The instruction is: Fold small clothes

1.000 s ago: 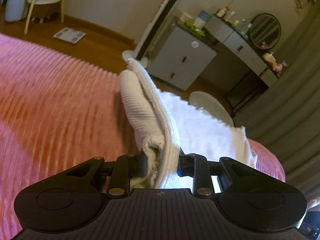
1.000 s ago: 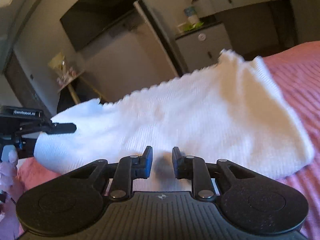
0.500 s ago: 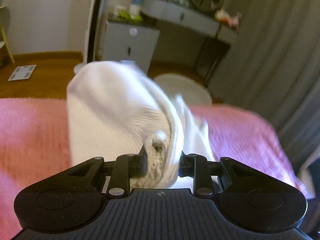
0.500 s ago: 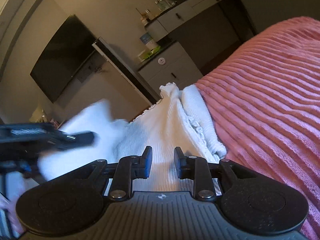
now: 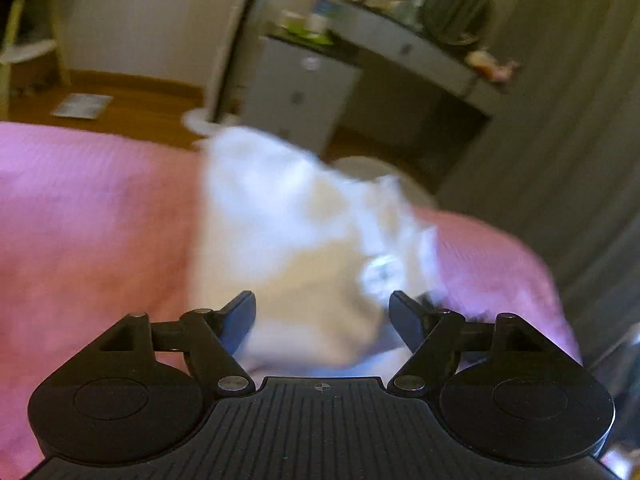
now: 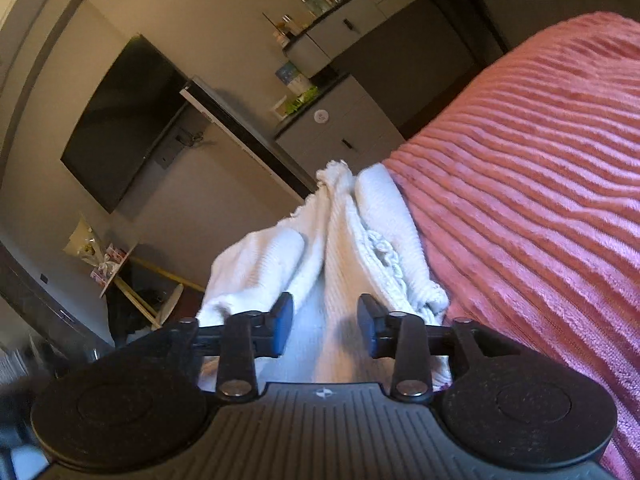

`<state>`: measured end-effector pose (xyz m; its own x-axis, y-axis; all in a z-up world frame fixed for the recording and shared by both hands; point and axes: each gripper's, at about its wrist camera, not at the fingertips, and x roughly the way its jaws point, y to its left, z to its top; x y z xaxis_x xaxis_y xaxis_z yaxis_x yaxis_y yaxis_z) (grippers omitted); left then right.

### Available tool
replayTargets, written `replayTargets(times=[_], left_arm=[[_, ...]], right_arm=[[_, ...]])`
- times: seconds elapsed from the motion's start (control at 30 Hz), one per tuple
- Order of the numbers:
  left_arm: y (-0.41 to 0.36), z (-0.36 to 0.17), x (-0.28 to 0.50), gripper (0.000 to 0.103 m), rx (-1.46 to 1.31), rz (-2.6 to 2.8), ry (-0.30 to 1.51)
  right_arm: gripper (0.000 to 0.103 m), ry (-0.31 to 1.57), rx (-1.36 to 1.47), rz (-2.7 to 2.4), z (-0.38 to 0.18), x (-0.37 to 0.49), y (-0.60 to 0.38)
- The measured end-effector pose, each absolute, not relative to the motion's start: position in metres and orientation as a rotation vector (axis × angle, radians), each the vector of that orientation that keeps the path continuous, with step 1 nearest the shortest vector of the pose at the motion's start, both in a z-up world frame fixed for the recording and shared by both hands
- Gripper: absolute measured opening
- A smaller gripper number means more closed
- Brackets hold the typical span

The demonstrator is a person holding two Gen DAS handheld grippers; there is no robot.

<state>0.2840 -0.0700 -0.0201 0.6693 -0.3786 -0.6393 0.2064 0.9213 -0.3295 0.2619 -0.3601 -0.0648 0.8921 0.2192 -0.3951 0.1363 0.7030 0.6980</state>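
1. I am holding my left gripper (image 5: 322, 312) with its jaws spread wide, gripping nothing; the white knit garment (image 5: 296, 240) is lying just ahead of them on the pink ribbed bedspread (image 5: 88, 208) (this view is blurring badly).
2. My right gripper (image 6: 325, 322) is also standing open, its fingers straddling the cloth but not pinching it.
3. The garment (image 6: 340, 248) is bunching in soft folds near the bed's edge.
4. I am judging it light, limp and stretchy, so it will be sagging when lifted.
5. I am favouring the thicker crocheted trim (image 6: 386, 254) or a corner as the hold, pinching both layers together.
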Motion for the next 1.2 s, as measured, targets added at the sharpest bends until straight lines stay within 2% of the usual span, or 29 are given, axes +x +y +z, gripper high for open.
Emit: replayTargets(times=[0.07, 0.2, 0.4, 0.63, 0.7, 0.73, 0.8, 0.93, 1.07, 1.13, 1.2], left_arm=[[-0.063, -0.034, 0.279, 0.082, -0.150, -0.256, 0.783], [-0.047, -0.061, 0.283, 0.086, -0.123, -0.240, 0.825], [-0.032, -0.071, 0.288, 0.087, -0.110, -0.235, 0.845], [-0.028, -0.072, 0.285, 0.089, -0.128, -0.252, 0.849], [-0.026, -0.072, 0.285, 0.089, -0.146, -0.251, 0.852], [-0.025, -0.073, 0.285, 0.089, -0.155, -0.251, 0.855], [-0.024, -0.072, 0.285, 0.089, -0.162, -0.252, 0.856], [-0.024, -0.072, 0.284, 0.090, -0.166, -0.252, 0.852], [-0.024, -0.071, 0.283, 0.090, -0.175, -0.257, 0.843], [-0.024, -0.070, 0.281, 0.090, -0.182, -0.264, 0.829], [-0.024, -0.067, 0.279, 0.090, -0.199, -0.295, 0.804]], right_arm=[[0.059, 0.474, 0.838, 0.074, -0.066, 0.260, -0.360], [0.068, 0.522, 1.013, 0.187, -0.080, 0.265, -0.360], [0.074, 0.567, 0.941, 0.199, -0.065, 0.284, -0.350], [0.074, 0.699, 0.850, 0.183, -0.061, 0.336, -0.337], [0.062, 0.711, 0.835, 0.193, -0.055, 0.344, -0.336], [0.053, 0.716, 0.825, 0.199, -0.052, 0.348, -0.336], [0.048, 0.741, 0.803, 0.184, -0.049, 0.356, -0.335], [0.048, 0.776, 0.804, 0.173, -0.050, 0.365, -0.338], [0.054, 0.791, 0.874, 0.211, -0.058, 0.369, -0.342], [0.052, 0.798, 0.883, 0.224, -0.059, 0.373, -0.341], [0.030, 0.801, 0.867, 0.231, -0.057, 0.376, -0.338]])
